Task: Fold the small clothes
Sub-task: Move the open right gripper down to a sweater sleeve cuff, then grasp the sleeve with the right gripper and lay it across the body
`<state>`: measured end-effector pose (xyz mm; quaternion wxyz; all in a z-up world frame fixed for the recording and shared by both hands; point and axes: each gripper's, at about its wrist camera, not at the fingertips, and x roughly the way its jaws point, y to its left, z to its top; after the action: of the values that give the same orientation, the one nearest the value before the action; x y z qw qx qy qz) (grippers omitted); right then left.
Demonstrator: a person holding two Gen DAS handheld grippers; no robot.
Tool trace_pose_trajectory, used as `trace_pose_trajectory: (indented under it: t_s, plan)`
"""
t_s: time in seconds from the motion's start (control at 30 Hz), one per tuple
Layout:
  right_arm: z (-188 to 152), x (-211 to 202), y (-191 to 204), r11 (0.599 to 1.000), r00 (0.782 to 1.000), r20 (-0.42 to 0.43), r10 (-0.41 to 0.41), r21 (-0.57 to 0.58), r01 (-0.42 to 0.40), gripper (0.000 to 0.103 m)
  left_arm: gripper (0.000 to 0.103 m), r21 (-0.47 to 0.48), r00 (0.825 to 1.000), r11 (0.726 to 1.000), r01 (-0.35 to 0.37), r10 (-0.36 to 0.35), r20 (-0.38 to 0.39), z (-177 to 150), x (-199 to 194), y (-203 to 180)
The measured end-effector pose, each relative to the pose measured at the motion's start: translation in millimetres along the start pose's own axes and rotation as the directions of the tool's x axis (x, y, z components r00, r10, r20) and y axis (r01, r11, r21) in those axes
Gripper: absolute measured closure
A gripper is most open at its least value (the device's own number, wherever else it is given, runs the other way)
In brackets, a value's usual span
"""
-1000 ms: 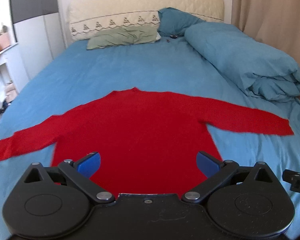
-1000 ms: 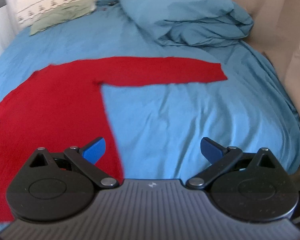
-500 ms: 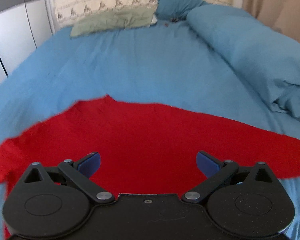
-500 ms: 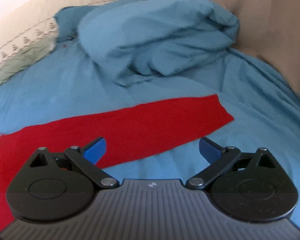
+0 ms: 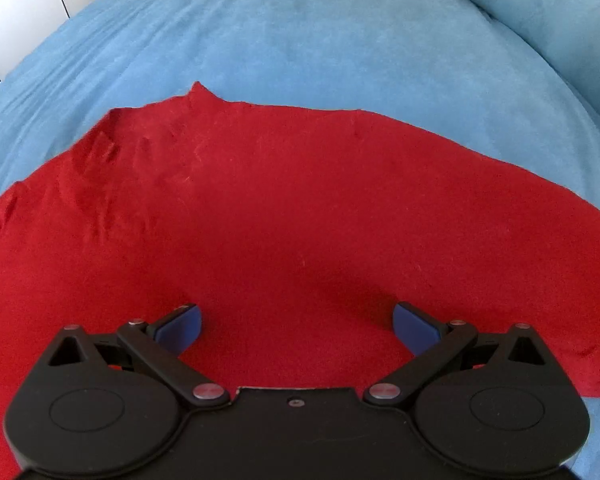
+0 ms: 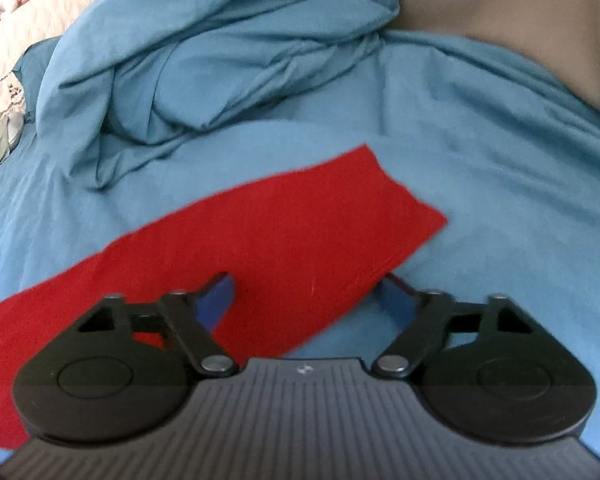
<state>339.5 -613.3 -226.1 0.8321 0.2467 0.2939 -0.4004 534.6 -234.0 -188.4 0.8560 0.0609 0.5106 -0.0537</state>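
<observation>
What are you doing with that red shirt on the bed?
A person with a gripper in each hand is about to fold a red sweater spread flat on the blue bed. The left gripper is open, low over the sweater's body. The right gripper is open around the edge of one sleeve, near its cuff. Nothing is gripped or folded yet.
</observation>
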Motion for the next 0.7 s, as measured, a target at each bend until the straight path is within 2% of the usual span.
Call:
trace_pose_trajectory:
  t_s: [0.1, 0.13, 0.17, 0.23, 0.33, 0.5, 0.57, 0.63, 0.7]
  plan:
    - [10.4, 6.2, 5.9, 1.0, 1.0, 0.012, -0.008, -0.017, 0.008, 0.044, 0.0, 0.009, 1.0, 1.0, 0.005, -0.005, -0.019, 5.0, 2.8, -0.3]
    - [13.1, 6.4, 9.3, 0.999, 1.0, 0.016, -0.018, -0.033, 0.019, 0.063, 0.0, 0.007, 0.999, 1.0, 0.01, -0.009, -0.032, 7.9, 4.1, 0.6]
    - [16.7, 6.2, 12.2, 0.998, 0.999, 0.021, -0.028, -0.051, 0.029, 0.076, 0.0, 0.0, 0.999, 1.0, 0.014, -0.014, -0.038, 12.2, 6.3, 0.0]
    - [22.3, 0.0, 19.0, 0.997, 0.999, 0.031, -0.027, -0.074, 0.029, 0.081, 0.0, -0.001, 0.998, 1.0, 0.024, -0.024, -0.051, 15.4, 7.8, 3.1]
    - [32.2, -17.3, 36.6, 0.995, 0.998, 0.055, 0.008, -0.099, -0.003, 0.082, 0.0, 0.015, 0.998, 0.999, 0.032, -0.031, -0.063, 18.3, 1.6, 1.1]
    - [49.4, -57.2, 96.2, 0.976, 0.984, 0.081, 0.158, -0.165, -0.143, 0.082, 0.0, 0.019, 1.0, 1.0, 0.013, -0.012, -0.02, 25.9, -28.1, 26.0]
    - [53.4, -75.0, 129.8, 0.956, 0.969, 0.078, 0.233, -0.203, -0.213, 0.082, 0.0, 0.011, 1.0, 1.0, 0.005, -0.005, 0.001, 29.5, -42.9, 41.4]
    - [53.6, -96.7, 169.8, 0.923, 0.945, 0.066, 0.32, -0.245, -0.296, 0.082, 0.0, -0.002, 1.0, 1.0, -0.007, 0.007, 0.02, 32.3, -58.9, 62.6]
    - [47.9, -117.3, 211.8, 0.88, 0.911, 0.037, 0.41, -0.278, -0.385, 0.083, 0.0, -0.018, 0.999, 1.0, -0.019, 0.02, 0.038, 34.0, -72.6, 86.3]
